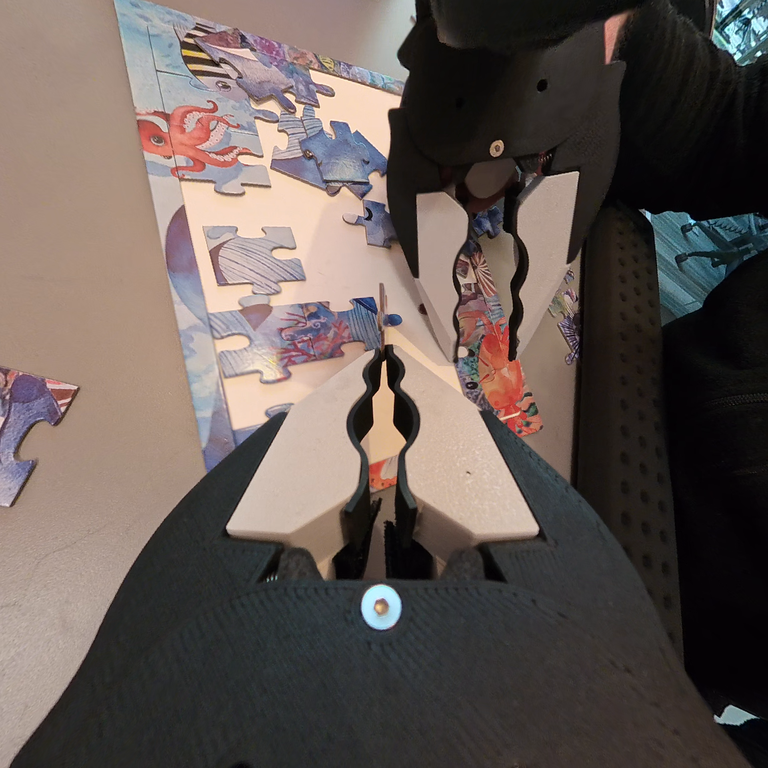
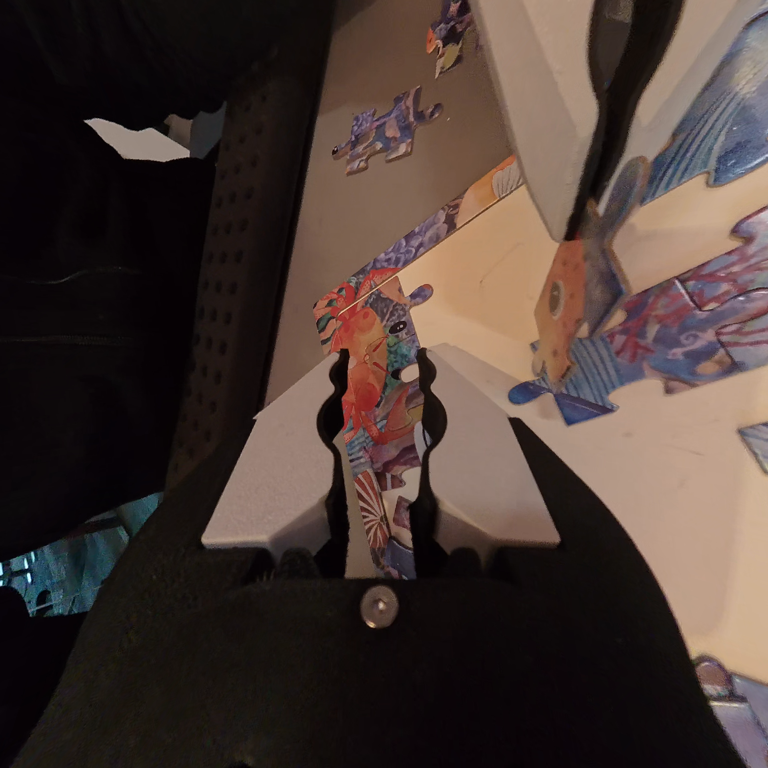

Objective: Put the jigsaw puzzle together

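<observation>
1. No readable writing or brand shows on any piece or on the puzzle tray; the pieces carry only painted sea pictures.
2. The left gripper has its fingers pressed nearly together, pinching a puzzle piece by its edge. In the right wrist view the same piece shows an orange spotted fish and hangs tilted from those fingers, over the tray's pale floor and just beside the coral-patterned pieces.
3. The right gripper has its fingers a narrow gap apart and holds nothing; they point down at the orange crab corner of the tray. Whether the tips touch it cannot be told.
4. The two grippers face each other across the tray's near corner, close but apart.
5. A gloved hand in black grips the right gripper from above.
6. Loose pieces lie on the beige worktop: one at the left, another past the tray's edge.
</observation>
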Available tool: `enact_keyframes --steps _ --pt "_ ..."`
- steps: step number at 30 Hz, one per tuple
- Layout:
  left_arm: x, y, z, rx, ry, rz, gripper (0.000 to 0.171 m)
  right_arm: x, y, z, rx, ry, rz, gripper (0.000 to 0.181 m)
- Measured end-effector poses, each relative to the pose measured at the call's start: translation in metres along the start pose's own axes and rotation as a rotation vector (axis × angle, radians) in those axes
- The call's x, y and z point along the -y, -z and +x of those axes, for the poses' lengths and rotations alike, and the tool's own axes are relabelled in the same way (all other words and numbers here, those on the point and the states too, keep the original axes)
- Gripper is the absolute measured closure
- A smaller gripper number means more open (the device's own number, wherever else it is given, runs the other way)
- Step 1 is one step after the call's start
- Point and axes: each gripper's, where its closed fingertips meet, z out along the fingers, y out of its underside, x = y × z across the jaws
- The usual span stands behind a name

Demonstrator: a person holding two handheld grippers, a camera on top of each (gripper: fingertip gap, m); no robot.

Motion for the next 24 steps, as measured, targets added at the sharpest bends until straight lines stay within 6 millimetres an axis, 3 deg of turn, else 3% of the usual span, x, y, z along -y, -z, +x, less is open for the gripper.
enact_keyframes --steps 24 --pt "-0.002 -0.004 0.001 0.006 -0.006 -0.012 0.171 -0.003 -0.01 -0.014 0.039 0.049 -0.051 0.15"
